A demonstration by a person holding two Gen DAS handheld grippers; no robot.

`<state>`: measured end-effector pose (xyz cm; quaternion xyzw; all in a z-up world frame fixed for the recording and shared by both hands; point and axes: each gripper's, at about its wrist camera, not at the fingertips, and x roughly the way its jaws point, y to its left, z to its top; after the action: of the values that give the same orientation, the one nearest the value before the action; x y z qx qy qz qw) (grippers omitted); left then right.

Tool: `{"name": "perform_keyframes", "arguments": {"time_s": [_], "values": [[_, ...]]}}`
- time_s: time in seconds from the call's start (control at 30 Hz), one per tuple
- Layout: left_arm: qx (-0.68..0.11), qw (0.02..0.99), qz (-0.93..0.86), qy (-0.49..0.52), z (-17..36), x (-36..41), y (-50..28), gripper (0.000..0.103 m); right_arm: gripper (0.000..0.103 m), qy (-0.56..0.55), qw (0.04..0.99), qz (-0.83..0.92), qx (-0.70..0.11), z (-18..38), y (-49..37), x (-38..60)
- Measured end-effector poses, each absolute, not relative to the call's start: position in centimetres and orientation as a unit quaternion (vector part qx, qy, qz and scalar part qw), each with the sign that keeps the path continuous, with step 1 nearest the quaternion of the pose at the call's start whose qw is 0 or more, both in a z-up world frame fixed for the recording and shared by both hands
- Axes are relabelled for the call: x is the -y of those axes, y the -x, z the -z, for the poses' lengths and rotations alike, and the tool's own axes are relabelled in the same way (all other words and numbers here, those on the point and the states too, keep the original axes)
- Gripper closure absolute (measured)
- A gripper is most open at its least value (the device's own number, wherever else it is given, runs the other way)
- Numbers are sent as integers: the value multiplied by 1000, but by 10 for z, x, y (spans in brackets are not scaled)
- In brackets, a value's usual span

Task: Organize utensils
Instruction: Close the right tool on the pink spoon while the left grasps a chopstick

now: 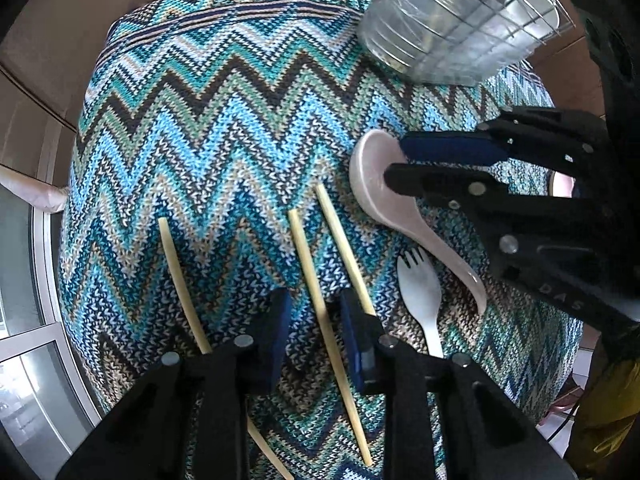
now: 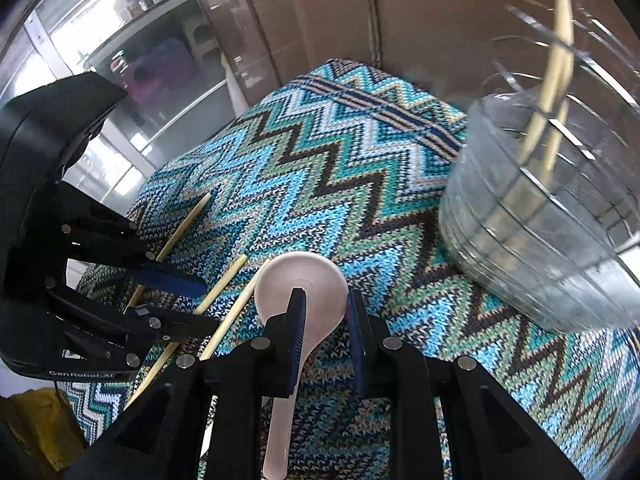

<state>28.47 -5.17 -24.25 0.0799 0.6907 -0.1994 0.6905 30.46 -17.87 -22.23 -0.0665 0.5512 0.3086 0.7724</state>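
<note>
Right now left hand-held gripper (image 1: 316, 320) straddles the middle chopstick (image 1: 310, 264) w/ jaws spread, not pinching. Right hand-held gripper (image 2: 326, 312) brackets the pink spoon (image 2: 300, 280), pads apart, near the clear cup (image 2: 532, 240) on the zigzag cloth (image 2: 320, 184).

My left camera is looking straight down, close over the surface (image 1: 224, 128); my right is tilting forward from nearby. Both are sharing the spoon (image 1: 374, 196), chopsticks (image 1: 320, 300) and basket (image 1: 460, 28).
</note>
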Motion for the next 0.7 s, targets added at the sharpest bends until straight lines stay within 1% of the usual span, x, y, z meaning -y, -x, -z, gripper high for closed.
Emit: {"name": "perform_keyframes", "arguments": {"time_s": [0.2, 0.27, 0.3, 0.37, 0.4, 0.43, 0.57, 0.63, 0.67, 0.7], "values": [[-689, 693, 198, -75, 244, 55, -281, 82, 82, 82, 755, -333, -558, 230, -309, 168], [-689, 694, 199, -72, 245, 59, -282, 82, 80, 84, 752, -343, -556, 230, -309, 164], [-688, 694, 200, -72, 245, 56, -281, 83, 79, 86, 752, -346, -555, 229, -309, 163], [-688, 693, 201, -73, 245, 56, -282, 83, 72, 91, 752, -351, -550, 227, -308, 161], [-687, 694, 202, -73, 245, 55, -282, 83, 65, 94, 753, -352, -548, 227, -308, 159], [-686, 694, 203, -74, 244, 53, -282, 84, 61, 98, 755, -352, -544, 226, -308, 159], [-681, 699, 203, -79, 241, 45, -279, 86, 61, 111, 755, -357, -539, 225, -308, 157], [-678, 702, 203, -81, 239, 48, -279, 89, 63, 117, 750, -363, -541, 227, -307, 154], [-676, 703, 202, -82, 239, 48, -277, 90, 67, 119, 746, -365, -543, 230, -308, 152], [-675, 705, 202, -81, 239, 49, -278, 91, 83, 120, 743, -368, -545, 234, -310, 148]]}}
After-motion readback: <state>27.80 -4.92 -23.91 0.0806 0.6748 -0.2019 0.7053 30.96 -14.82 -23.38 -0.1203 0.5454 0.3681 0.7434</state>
